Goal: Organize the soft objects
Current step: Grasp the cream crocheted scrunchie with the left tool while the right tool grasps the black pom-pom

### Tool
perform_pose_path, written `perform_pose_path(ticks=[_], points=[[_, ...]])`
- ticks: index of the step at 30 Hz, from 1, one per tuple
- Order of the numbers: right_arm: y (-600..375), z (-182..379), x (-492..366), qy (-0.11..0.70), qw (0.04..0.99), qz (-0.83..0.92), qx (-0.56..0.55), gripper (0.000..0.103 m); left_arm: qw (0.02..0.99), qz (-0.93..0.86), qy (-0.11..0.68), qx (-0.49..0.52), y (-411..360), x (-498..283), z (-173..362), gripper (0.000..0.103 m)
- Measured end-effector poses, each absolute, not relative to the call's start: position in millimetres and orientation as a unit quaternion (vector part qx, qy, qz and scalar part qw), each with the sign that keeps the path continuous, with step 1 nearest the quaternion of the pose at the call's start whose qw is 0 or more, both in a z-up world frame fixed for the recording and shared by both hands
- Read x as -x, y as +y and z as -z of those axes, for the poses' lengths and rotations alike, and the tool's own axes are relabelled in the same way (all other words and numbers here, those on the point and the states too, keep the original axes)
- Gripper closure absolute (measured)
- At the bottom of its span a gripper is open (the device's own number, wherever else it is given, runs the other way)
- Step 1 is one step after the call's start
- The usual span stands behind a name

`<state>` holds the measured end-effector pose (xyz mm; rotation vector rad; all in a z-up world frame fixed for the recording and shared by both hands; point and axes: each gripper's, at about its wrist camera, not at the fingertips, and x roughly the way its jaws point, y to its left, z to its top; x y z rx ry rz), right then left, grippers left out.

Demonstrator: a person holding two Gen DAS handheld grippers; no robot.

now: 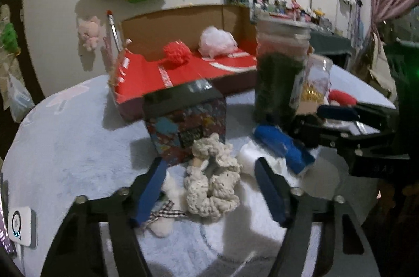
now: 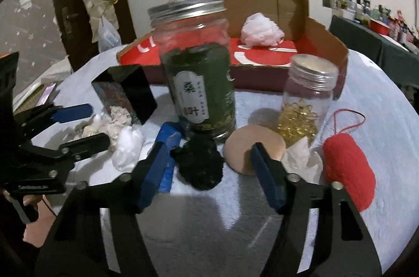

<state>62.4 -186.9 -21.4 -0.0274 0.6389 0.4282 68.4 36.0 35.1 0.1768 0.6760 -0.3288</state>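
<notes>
My left gripper (image 1: 210, 194) is open, its jaws on either side of a cream crocheted scrunchie (image 1: 213, 179) on the pale blue cloth. A white fluffy toy (image 1: 167, 209) lies by the left finger. My right gripper (image 2: 207, 171) is open around a black scrunchie (image 2: 200, 163). A red knitted pouch (image 2: 348, 169) lies to its right, a white tissue (image 2: 303, 159) and a round beige pad (image 2: 255, 150) beside it. A red-lined cardboard box (image 1: 188, 70) at the back holds a red pom-pom (image 1: 177, 54) and a pink puff (image 1: 218, 41). The left gripper also shows in the right wrist view (image 2: 89, 125).
A tall jar of green leaves (image 2: 199, 67) and a small jar of yellow capsules (image 2: 305, 104) stand mid-table. A patterned box with a black top (image 1: 187, 117), a blue packet (image 1: 285, 146) and white wadding (image 2: 128, 148) lie nearby. A white device (image 1: 22, 227) sits at the left edge.
</notes>
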Motion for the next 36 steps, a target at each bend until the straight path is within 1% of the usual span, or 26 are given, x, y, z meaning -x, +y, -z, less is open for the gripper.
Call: perform_pose_path(ticks=[1,2,3,4,5,7,13,18,29,36], points=[[-184.6,23.0,-63.1,0.316,0.925,-0.211,0.02,0.052,0.922,0.163,0.338,-0.092,34.4,-70.8,-31.9,0.051],[-183.3,24.2,-63.7,0.318,0.923,-0.213,0.026,0.065,0.917,0.166,0.349,-0.097,32.7,-73.3,-28.0,0.068],[-181.6,25.6,-63.7,0.32,0.921,-0.219,0.031,0.073,0.914,0.169,0.356,-0.099,32.3,-74.9,-24.6,0.069],[-180.4,27.2,-63.8,0.325,0.918,-0.226,0.032,0.075,0.915,0.169,0.354,-0.096,33.2,-74.1,-23.9,0.069],[-180.1,27.9,-63.2,0.325,0.917,-0.228,0.033,0.078,0.915,0.171,0.353,-0.095,33.5,-73.3,-24.9,0.074],[-182.2,25.7,-58.9,0.317,0.919,-0.23,0.036,0.079,0.916,0.17,0.35,-0.092,34.0,-71.2,-28.1,0.076],[-192.2,11.2,-49.1,0.303,0.923,-0.236,0.029,0.079,0.925,0.171,0.329,-0.078,30.3,-58.6,-48.4,0.078],[-201.7,-1.5,-47.5,0.296,0.923,-0.245,0.017,0.079,0.927,0.201,0.313,-0.045,22.2,-50.9,-66.9,0.078],[-205.7,-9.3,-46.5,0.293,0.92,-0.259,0.016,0.079,0.917,0.239,0.319,-0.02,-1.1,-59.3,-64.0,0.078],[-208.5,-7.7,-47.5,0.296,0.92,-0.256,0.011,0.079,0.917,0.237,0.32,-0.019,-0.7,-61.1,-64.4,0.078]])
